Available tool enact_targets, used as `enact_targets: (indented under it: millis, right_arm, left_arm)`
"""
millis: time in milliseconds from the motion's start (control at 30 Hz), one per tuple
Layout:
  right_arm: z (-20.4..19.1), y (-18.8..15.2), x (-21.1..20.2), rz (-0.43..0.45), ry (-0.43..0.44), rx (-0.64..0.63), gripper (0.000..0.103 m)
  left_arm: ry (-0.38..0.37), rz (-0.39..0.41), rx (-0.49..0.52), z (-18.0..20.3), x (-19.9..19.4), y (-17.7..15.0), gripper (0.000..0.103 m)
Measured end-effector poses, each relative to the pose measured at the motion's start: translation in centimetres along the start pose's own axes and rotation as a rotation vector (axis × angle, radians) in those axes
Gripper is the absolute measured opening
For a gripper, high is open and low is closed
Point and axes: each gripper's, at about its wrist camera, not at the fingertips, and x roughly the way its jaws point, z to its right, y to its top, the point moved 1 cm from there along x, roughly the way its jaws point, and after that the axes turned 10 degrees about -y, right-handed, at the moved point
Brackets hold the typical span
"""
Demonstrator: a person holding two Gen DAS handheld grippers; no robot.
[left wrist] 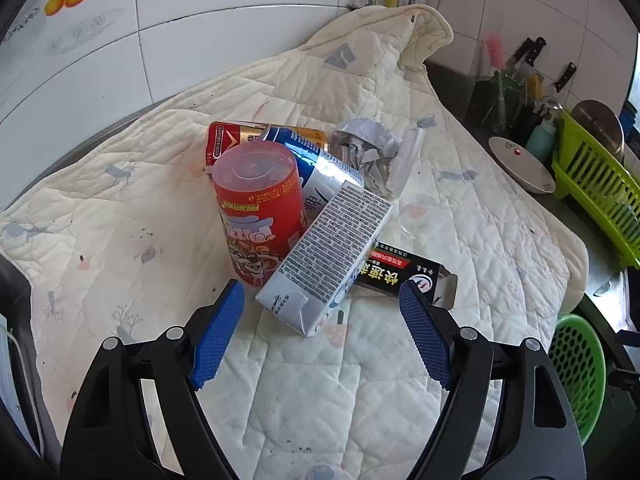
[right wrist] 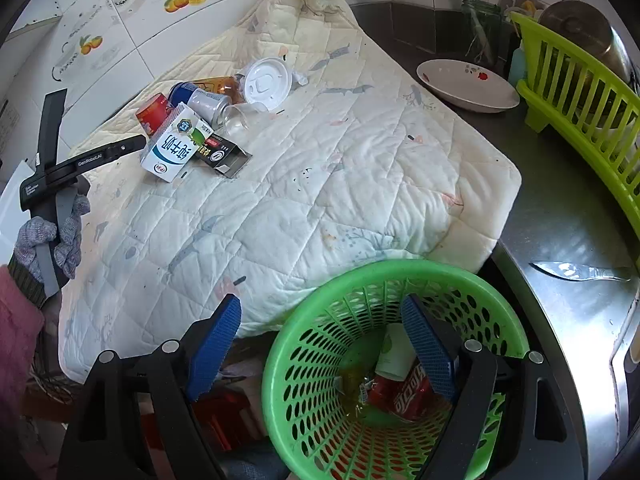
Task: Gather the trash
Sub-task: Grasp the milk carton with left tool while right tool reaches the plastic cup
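The trash is lying in a tight heap on a quilted cloth (left wrist: 360, 380) that is covering the desk, toward the tiled wall. Nearest the left gripper (left wrist: 322, 330) is a white milk carton (left wrist: 332, 248), leaning on a red can (left wrist: 258, 208) that is standing upside down. A black box (left wrist: 404, 272) is lying just beside the carton, partly under it, and a blue and silver can (left wrist: 320, 168), a gold can (left wrist: 240, 136), crumpled paper (left wrist: 366, 148) and a clear lid (left wrist: 410, 156) are crowding behind.

The left jaws are standing spread and pinching nothing, with the carton's near corner just ahead of them. The right gripper (right wrist: 322, 342) is hovering over the green basket (right wrist: 320, 312) at the desk's edge, its jaws also spread and empty; a red can (right wrist: 404, 396) and a pale cup are already lying inside.

The carton's long axis is running diagonally in the left view, from its folded end near the jaws up and to the right, with the printed side facing up.

The likely risks: since the carton is propped rather than lying flat, closing across its length instead of its width could let it twist and slip. Pulling it away could tip the red can, which might roll off the cloth. The jaws could also snag the quilt or catch the black box along with the carton.
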Motion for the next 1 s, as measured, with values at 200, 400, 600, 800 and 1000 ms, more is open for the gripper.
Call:
enact_targets:
  millis: [200, 400, 600, 800, 1000]
  right_arm:
    - [-1.0, 1.1, 1.1, -0.018, -0.01, 0.01, 0.08]
    - [-2.0, 2.1, 2.1, -0.03, -0.013, 0.015, 0.08]
    - [-2.9, 3.1, 2.7, -0.035, -0.013, 0.008, 0.08]
    - [-3.8, 4.2, 3.4, -0.037, -0.009, -0.006, 0.08]
    - [-4.7, 5.6, 3.9, -0.03, -0.002, -0.024, 0.08]
  left_arm:
    - [-0.024, -0.045, 0.029, -1.1, 2.4, 1.1, 0.079]
    - [-0.056, -0.071, 0.057, -1.3, 3.7, 1.3, 0.079]
    - [-0.088, -0.081, 0.102, -0.6, 4.5, 1.6, 0.077]
    - [-0.086, -0.102, 0.155, 0.0, 5.4, 1.8, 0.069]
    - [-0.096, -0.097, 0.143, 0.0, 5.5, 1.9, 0.049]
